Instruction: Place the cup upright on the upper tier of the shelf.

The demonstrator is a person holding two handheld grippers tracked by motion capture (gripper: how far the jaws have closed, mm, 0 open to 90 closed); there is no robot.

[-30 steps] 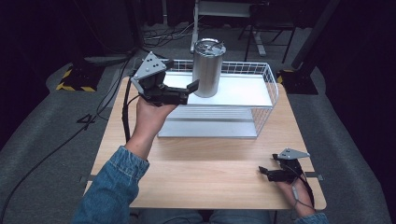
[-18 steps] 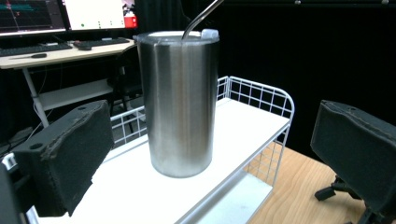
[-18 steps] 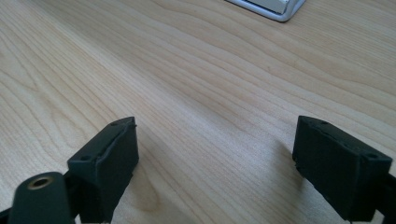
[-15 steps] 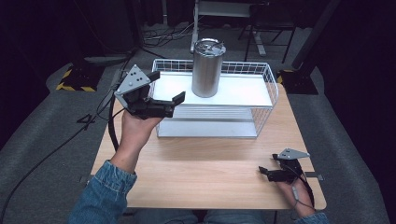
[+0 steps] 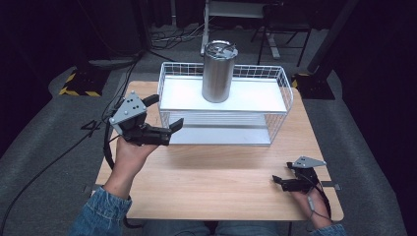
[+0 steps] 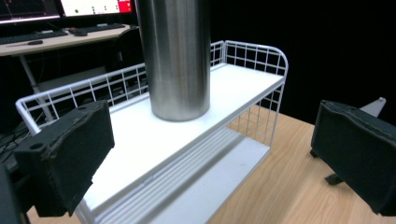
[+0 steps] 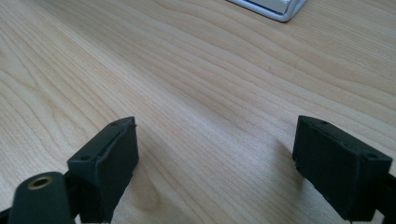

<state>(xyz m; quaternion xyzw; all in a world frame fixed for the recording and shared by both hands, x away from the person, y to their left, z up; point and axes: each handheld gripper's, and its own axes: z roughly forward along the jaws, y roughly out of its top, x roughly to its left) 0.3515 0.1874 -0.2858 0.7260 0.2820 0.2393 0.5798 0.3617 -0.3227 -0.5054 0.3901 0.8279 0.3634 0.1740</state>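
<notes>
A brushed steel tumbler (image 5: 219,71) with a lid stands upright on the top shelf of a white wire rack (image 5: 255,98) at the back of the wooden table (image 5: 216,177). My left gripper (image 5: 166,112) hovers off the rack's left front corner, open and holding nothing. In the left gripper view the tumbler (image 6: 175,56) rises beyond the spread jaws of the left gripper (image 6: 210,154), apart from them, on the rack (image 6: 243,84). Near the table's front right corner my right gripper (image 5: 281,174) rests low, open. The right gripper (image 7: 215,154) has bare wood between its jaws.
The rack's lower shelf (image 5: 221,135) holds nothing. Cables (image 5: 74,142) trail over the grey floor at left, near a yellow-and-black striped block (image 5: 78,81). A metal stand (image 5: 236,14) is behind the table. A desk with a keyboard (image 6: 28,39) is beyond the rack.
My left gripper has drawn back from the tumbler, moving left, down and toward the person, with its jaws open. The tumbler stays on the shelf. The right gripper has not moved.
</notes>
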